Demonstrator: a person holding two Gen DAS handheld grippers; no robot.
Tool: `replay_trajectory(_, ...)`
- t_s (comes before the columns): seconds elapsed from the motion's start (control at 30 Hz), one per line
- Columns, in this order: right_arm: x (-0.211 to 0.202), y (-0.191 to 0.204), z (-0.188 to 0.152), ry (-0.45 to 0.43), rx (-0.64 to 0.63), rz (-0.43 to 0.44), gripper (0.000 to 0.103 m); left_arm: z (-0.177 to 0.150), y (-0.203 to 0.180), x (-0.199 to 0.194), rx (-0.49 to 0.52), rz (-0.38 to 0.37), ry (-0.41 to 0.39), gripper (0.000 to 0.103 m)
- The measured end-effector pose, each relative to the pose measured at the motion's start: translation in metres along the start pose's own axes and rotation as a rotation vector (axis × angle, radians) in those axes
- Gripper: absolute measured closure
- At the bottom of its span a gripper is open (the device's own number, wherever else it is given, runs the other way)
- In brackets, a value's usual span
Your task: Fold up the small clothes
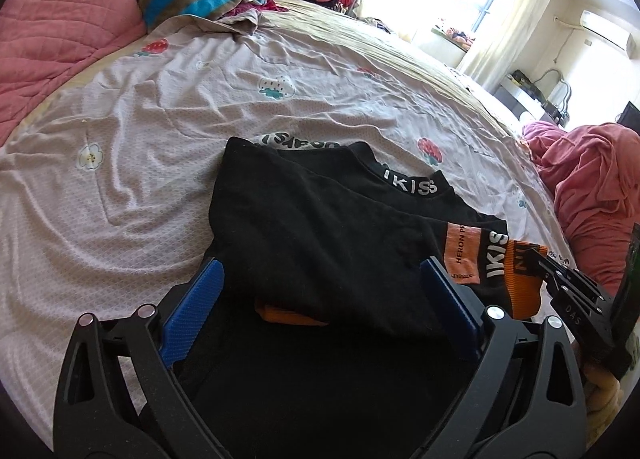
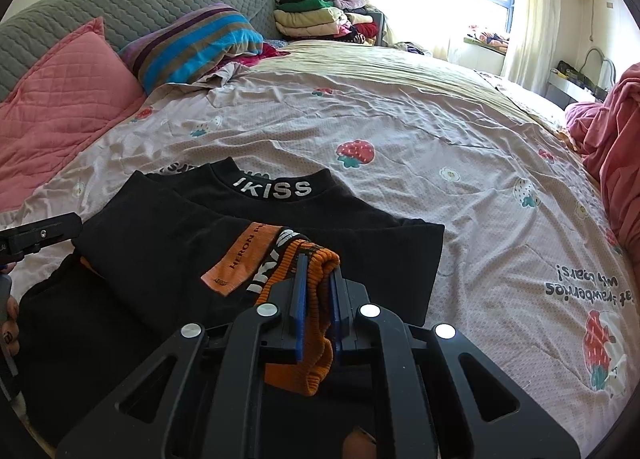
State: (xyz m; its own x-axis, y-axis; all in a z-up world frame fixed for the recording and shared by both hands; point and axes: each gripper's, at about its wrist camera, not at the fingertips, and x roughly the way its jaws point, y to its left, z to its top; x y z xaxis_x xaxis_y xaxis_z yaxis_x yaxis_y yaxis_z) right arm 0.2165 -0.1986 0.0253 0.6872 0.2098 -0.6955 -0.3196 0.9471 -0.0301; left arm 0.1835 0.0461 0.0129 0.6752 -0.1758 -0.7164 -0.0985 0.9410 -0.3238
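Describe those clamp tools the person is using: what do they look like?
Both the left gripper and right gripper are matte black, with cut-out linkage arms, round silver pivot pins and flat blue textured fingers. One side plate reads "DAS". No cables are visible.

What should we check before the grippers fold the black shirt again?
1. Right gripper pinching the orange cuff: ok, shut on it.
2. Left gripper ready to grab: ok, open, black shirt lying between its fingers.
3. Collar flat with IKISS lettering showing: ok.
4. Shirt fully on the bedsheet: cannot tell, near edge is hidden.
5. Orange label tucked inside the fold: not ok, it still shows.
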Motion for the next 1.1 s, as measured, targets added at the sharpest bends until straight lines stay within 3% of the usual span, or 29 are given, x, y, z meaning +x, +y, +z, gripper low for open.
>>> replay_trajectory(0.1, 0.002, -0.002, 0.000, 0.006, 0.011, 0.000, 0.093, 0.001, -0.002, 0.003, 0.011, -0.006, 0.006, 0.020)
replay_trajectory(0.23, 0.001, -0.005, -0.001, 0.005, 0.026, -0.014, 0.084, 0.003, -0.005, 0.007, 0.031, -0.016, 0.012, 0.031)
replay_trajectory(0.5, -0.007, -0.008, 0.001, -0.024, 0.040, -0.025, 0.076, 0.004, -0.010, 0.014, 0.061, -0.018, 0.025, 0.037)
replay_trajectory(0.63, -0.006, 0.003, -0.001, -0.013, 0.010, -0.007, 0.073, 0.001, -0.010, 0.023, 0.084, -0.014, 0.057, 0.049)
replay_trajectory(0.83, -0.005, 0.021, -0.003, 0.000, -0.019, 0.037, 0.068, -0.009, -0.001, 0.038, 0.089, 0.010, 0.122, 0.050)
replay_trajectory(1.1, -0.001, 0.042, -0.004, 0.033, -0.031, 0.127, 0.062, -0.016, 0.009, 0.042, 0.075, -0.005, 0.130, 0.053)
